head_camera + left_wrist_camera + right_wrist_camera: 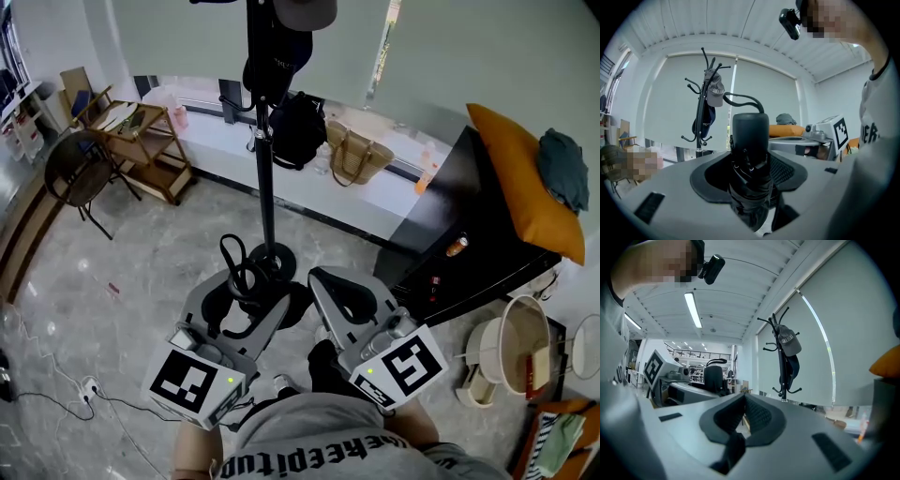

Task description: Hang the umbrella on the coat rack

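The person's grey printed shirt [314,448] fills the bottom edge of the head view. Just beyond it are 2 white cubes with black square markers, 1 on each grey plastic hand-held gripper.

The left hand-held gripper [246,302] is clenched on a folded black fabric umbrella [239,281]. The umbrella's thin black wrist loop [232,255] stands up above the jaws, close to the round black base [274,257] of the black metal coat rack [265,183].

Only the left gripper view shows the grasp itself. There the ribbed dark pads press the umbrella's pleated cloth from both sides, and its smooth cylindrical handle [750,127] rises clear of them.

The right hand-held gripper [330,292] is clenched with nothing in it. In the right gripper view its textured pads meet in a narrow V.

Both gripper views show the rack's curved hooks, which the head view cuts off. A grey cap [790,341] and a dark blue cap [705,124] hang from them.

The head view alone shows the glossy grey marbled floor [141,281], a woven straw handbag [359,157] on the window ledge and an orange cushion [518,178].
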